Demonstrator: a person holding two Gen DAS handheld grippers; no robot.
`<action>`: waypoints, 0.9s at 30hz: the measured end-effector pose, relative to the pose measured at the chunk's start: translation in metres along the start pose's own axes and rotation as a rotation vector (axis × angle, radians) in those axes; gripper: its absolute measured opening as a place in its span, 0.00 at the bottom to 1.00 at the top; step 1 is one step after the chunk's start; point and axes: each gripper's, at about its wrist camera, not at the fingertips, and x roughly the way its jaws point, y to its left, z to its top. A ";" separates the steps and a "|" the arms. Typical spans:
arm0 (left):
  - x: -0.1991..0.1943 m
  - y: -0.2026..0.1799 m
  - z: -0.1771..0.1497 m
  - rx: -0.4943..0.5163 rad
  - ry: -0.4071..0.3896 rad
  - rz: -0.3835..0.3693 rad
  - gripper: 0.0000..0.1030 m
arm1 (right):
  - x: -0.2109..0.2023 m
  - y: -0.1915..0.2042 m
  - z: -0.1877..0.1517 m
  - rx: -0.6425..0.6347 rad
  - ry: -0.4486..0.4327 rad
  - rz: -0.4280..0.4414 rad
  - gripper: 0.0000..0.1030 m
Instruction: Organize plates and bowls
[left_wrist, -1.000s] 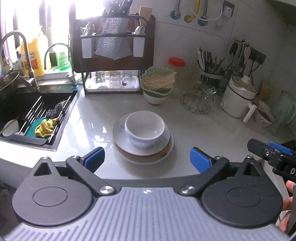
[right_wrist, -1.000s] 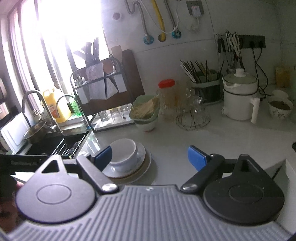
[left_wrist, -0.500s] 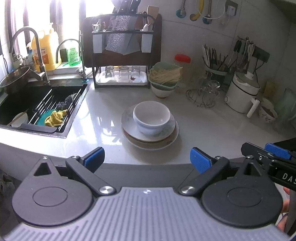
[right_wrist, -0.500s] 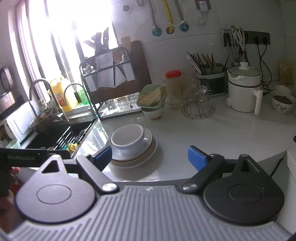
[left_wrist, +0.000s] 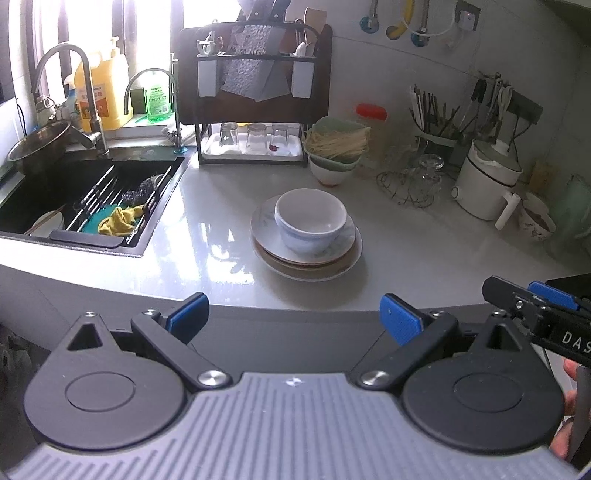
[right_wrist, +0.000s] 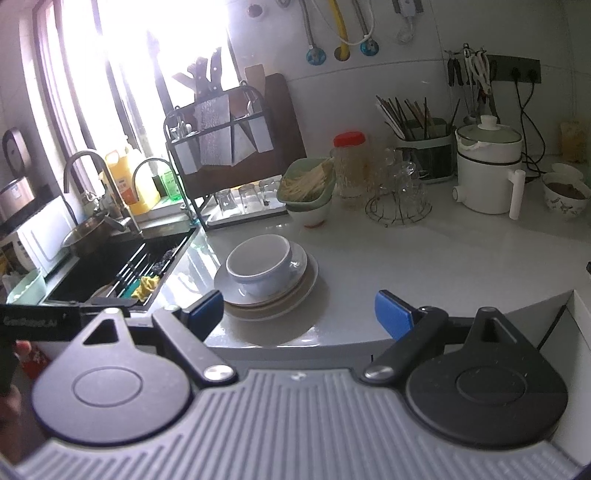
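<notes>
A white bowl (left_wrist: 309, 218) sits on a stack of plates (left_wrist: 332, 260) in the middle of the white counter; the same bowl (right_wrist: 260, 263) and plates (right_wrist: 295, 295) show in the right wrist view. My left gripper (left_wrist: 293, 317) is open and empty, held back off the counter's front edge, facing the stack. My right gripper (right_wrist: 299, 308) is open and empty, also off the front edge, to the right of the left one; it appears at the left wrist view's right side (left_wrist: 532, 301).
A black sink (left_wrist: 92, 199) with a yellow cloth lies left. A dark rack (left_wrist: 255, 99) with glasses stands behind. A green bowl of noodles (left_wrist: 338, 147), a wire glass holder (left_wrist: 410, 184), a white pot (left_wrist: 487, 184) and a small bowl (left_wrist: 535, 223) stand at the back right.
Both grippers have pulled back and risen away from the counter; the bowl and plates look smaller and farther. Nothing was taken hold of.
</notes>
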 end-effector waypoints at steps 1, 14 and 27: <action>-0.001 0.000 -0.001 -0.005 0.002 -0.005 0.98 | 0.000 0.000 0.000 0.000 0.004 0.000 0.88; -0.010 0.003 -0.008 -0.018 -0.001 -0.014 0.98 | -0.007 0.002 -0.004 -0.025 0.011 0.012 0.88; -0.017 -0.001 -0.010 -0.016 -0.009 -0.043 0.98 | -0.015 0.001 -0.005 -0.020 -0.006 0.000 0.88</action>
